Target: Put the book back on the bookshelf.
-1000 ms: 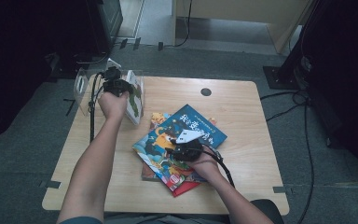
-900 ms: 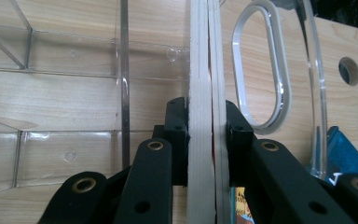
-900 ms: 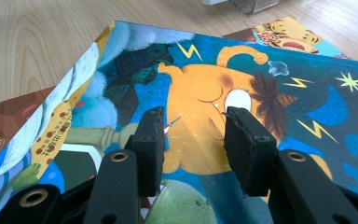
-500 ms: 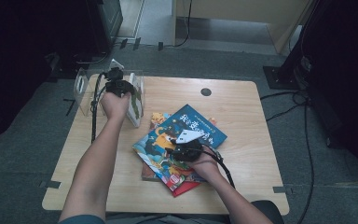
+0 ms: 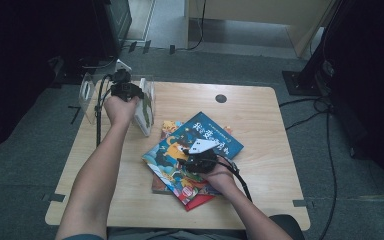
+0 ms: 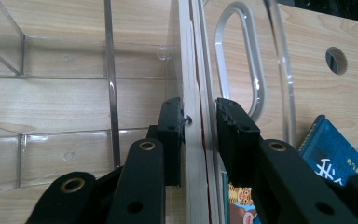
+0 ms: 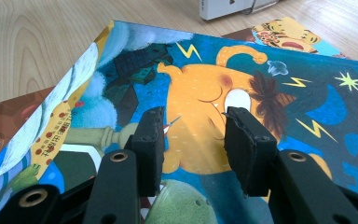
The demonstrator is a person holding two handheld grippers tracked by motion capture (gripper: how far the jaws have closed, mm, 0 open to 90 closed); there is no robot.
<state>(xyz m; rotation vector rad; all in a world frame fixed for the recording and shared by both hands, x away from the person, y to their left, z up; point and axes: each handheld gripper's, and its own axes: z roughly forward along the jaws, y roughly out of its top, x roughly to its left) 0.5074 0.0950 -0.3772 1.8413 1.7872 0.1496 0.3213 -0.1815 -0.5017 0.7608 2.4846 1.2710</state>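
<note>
From above, my left gripper [image 5: 126, 90] sits at the upright book [image 5: 144, 109] in the clear rack [image 5: 87, 95], as before; my right gripper [image 5: 200, 159] rests over the blue book [image 5: 180, 165] beside that rack, unmoved.

Along my left jaws, they have just been opening: the book [image 6: 193, 140] stands between them, released.

Along my right jaws, they are parted above the blue book [image 7: 205, 93], grasping nothing.
</note>
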